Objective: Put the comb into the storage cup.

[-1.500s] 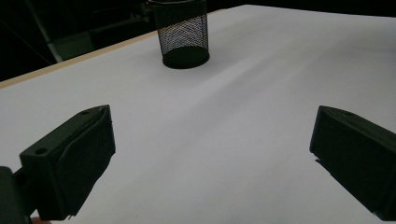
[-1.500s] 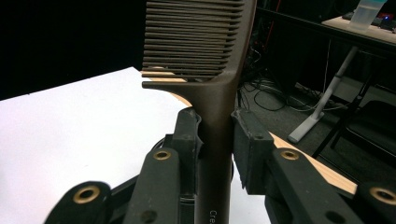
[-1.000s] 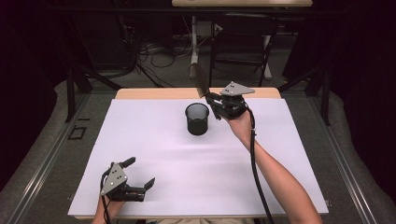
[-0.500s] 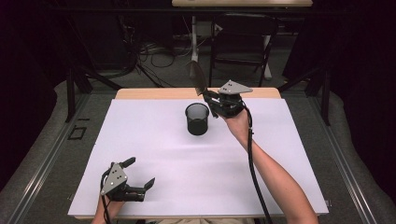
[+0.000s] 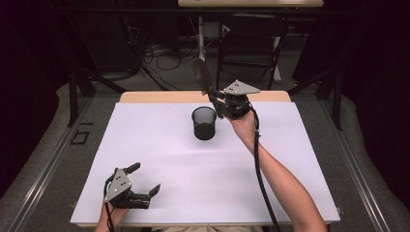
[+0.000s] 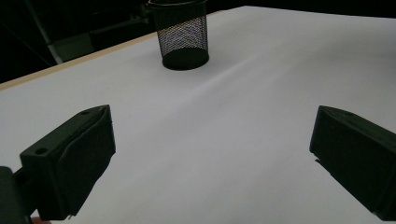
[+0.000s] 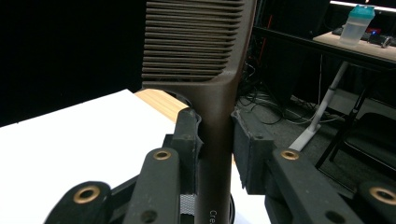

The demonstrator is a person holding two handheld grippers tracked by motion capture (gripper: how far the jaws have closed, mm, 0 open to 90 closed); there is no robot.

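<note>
Just beside the black mesh cup [image 5: 203, 123] at the worktop's [image 5: 290, 159] far edge, the right claw [image 5: 215, 99] clamps a brown comb [image 7: 205, 70] by its handle, teeth rising above the jaws. The left claw [image 5: 144, 181] gapes, holding nothing.

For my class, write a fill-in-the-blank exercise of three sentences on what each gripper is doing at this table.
1. The right gripper has its jaws closed on a brown ____.
2. The black mesh cup stands ____ on the white table.
3. The left gripper rests with its jaws ____ and nothing between them.

Missing words: comb; upright; open
</note>
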